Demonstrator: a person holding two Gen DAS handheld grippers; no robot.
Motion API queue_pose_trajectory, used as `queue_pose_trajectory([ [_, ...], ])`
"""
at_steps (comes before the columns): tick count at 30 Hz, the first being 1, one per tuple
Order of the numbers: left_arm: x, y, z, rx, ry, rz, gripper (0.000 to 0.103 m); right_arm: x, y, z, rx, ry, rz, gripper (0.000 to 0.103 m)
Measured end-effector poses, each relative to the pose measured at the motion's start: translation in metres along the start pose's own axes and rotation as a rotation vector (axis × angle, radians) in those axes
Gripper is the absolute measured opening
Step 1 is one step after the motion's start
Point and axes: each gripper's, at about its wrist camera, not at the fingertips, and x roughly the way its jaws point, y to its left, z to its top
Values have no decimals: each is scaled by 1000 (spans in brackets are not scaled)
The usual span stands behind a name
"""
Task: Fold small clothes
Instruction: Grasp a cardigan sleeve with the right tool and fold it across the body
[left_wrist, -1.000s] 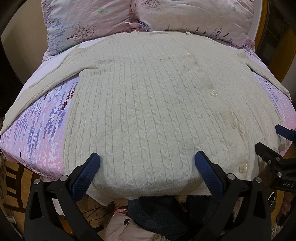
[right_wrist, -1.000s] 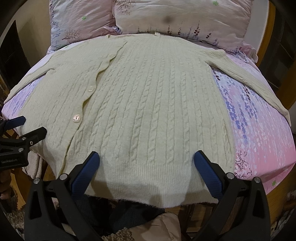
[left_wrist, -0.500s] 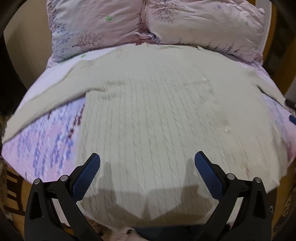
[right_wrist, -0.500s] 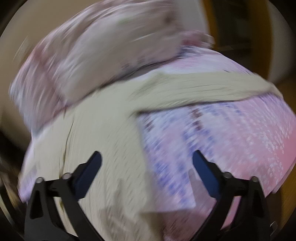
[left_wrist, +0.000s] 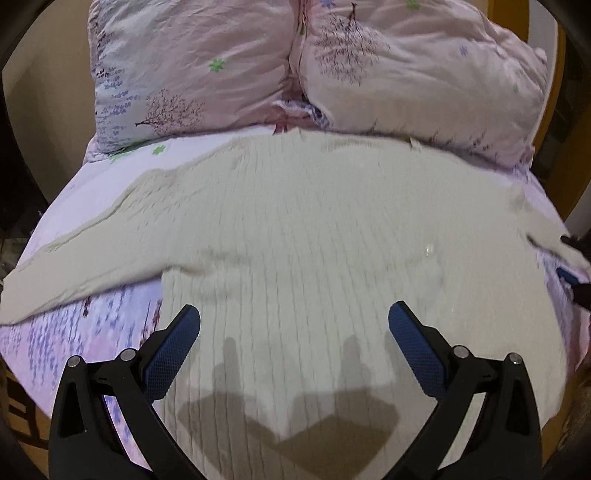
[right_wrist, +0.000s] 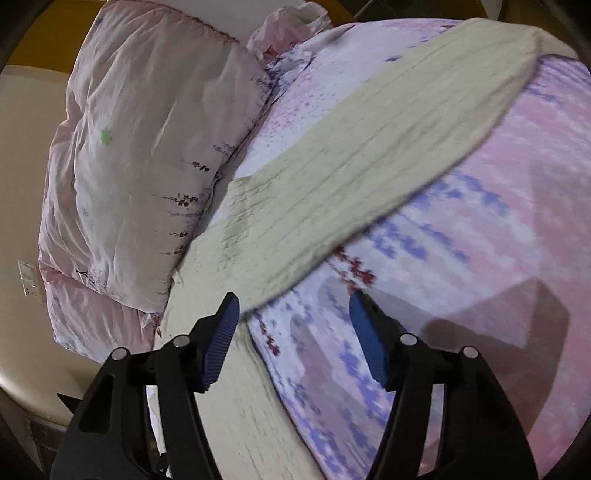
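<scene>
My right gripper (right_wrist: 293, 314) has swung over to the cream cable-knit cardigan's (left_wrist: 314, 258) sleeve, just ahead of its empty, closing jaws; my left gripper (left_wrist: 293, 325) hovers wide over the body.

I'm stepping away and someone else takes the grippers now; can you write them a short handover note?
Left gripper: open, nothing held, hovering over the lower body of the cream cardigan.
Right gripper: closing, nothing between its fingers, near where the sleeve joins the body.
The cardigan lies flat on the floral bedspread, sleeves spread, collar by the pillows.
Done: spread out. Left: every fold, probably this sleeve first.
</scene>
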Motion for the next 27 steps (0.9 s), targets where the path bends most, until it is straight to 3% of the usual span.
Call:
queue_pose_trajectory([
  [3,6,0,12,-12,-20,-40,102,16,11,8,1,0,10,59],
  [5,10,0,17,-28,-26,-97,102,18,8,18,20,-23,12,51],
  [8,18,2,22,-52,-10,-151,102,13,-6,36,75,-99,-32,28],
  [17,28,12,29,-92,-40,-260,102,-10,-25,50,127,-228,-138,26],
  [19,29,14,31,-102,-46,-283,102,-14,-28,52,118,-252,-170,22],
  [22,30,21,33,-126,-47,-301,102,-10,-23,55,74,-269,-261,8],
  [27,31,35,38,-189,-61,-364,102,-17,37,53,-168,-364,-355,5],
])
